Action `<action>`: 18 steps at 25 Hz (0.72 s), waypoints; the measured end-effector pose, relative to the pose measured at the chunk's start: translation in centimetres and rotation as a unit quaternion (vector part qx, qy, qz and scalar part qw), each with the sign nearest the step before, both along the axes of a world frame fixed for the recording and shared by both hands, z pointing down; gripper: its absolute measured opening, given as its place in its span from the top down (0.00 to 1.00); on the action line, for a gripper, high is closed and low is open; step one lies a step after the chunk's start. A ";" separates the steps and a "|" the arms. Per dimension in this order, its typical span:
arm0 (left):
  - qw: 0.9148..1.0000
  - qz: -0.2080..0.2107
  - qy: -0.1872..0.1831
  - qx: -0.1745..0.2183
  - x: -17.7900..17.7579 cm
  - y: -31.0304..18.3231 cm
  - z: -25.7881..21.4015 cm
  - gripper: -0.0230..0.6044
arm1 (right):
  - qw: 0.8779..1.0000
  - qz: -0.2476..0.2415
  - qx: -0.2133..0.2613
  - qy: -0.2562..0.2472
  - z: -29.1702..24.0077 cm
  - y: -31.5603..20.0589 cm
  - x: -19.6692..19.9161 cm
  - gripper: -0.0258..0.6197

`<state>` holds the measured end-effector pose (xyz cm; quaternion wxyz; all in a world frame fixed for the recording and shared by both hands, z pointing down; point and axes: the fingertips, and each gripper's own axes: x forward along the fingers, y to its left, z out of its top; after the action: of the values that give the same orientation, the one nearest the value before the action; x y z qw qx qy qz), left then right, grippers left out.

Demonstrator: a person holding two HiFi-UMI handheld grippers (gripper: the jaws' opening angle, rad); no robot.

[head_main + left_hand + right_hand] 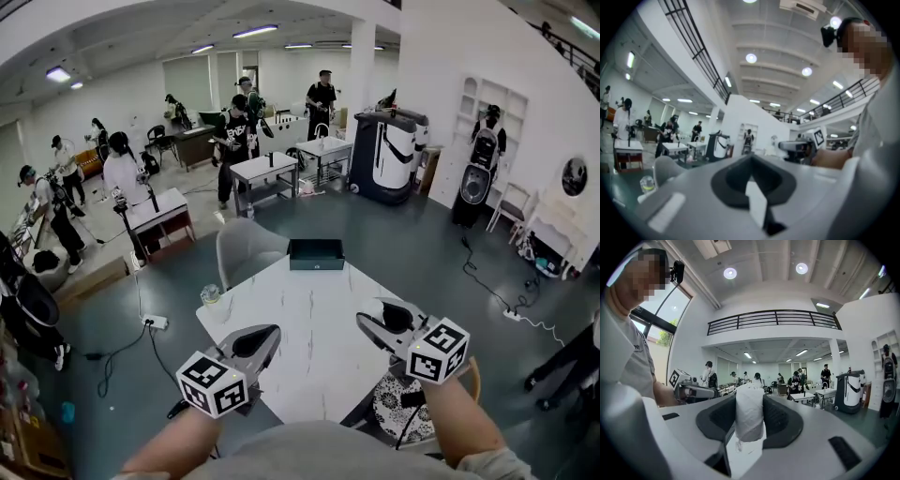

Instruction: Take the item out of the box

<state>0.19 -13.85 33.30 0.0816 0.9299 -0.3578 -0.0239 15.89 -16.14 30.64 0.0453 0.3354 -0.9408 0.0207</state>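
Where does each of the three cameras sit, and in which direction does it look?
Head view: on the person's head, looking down at white table, dark box, left gripper, right gripper, forearms.
Left gripper view: on the left gripper, along its closed jaws into the hall.
Right gripper view: on the right gripper, along jaws holding a white roll.
Shared: each gripper view shows the other gripper.

The middle of the table (300, 323) is bare and free to cross. A black box (316, 254) stands at its far edge and a glass (210, 294) at its left corner. A chair (246, 246) stands just beyond the far-left edge. Over the near edge hang the left gripper (270, 330), jaws together, and the right gripper (372, 311), clamped on a white roll (749, 411), with a gap between them.
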 end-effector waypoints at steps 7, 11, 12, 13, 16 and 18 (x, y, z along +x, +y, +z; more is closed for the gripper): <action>1.000 0.014 0.017 -0.019 -3.5 -1.1 2.0 0.96 | 0.999 0.021 -0.033 -0.023 3.8 0.8 -1.7 0.72; 0.999 0.018 0.025 -0.033 -4.3 -1.5 3.0 0.96 | 0.999 0.026 -0.042 -0.022 4.8 1.0 -2.5 0.72; 0.999 0.019 0.026 -0.035 -4.5 -1.6 3.2 0.96 | 0.998 0.027 -0.043 -0.022 5.0 1.0 -2.7 0.72; 0.999 0.021 0.027 -0.037 -4.6 -1.6 3.4 0.96 | 0.998 0.028 -0.045 -0.023 5.2 1.1 -2.9 0.72; 0.998 0.026 0.031 -0.041 -4.8 -1.6 3.9 0.96 | 0.998 0.031 -0.052 -0.021 5.6 1.2 -3.5 0.72; 0.998 0.028 0.033 -0.042 -4.9 -1.5 4.2 0.96 | 0.998 0.030 -0.056 -0.018 6.0 1.3 -3.8 0.72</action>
<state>-4.70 -15.34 37.47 0.1324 0.9340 -0.3298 -0.0371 12.12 -14.85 36.62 0.0464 0.3599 -0.9284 0.0803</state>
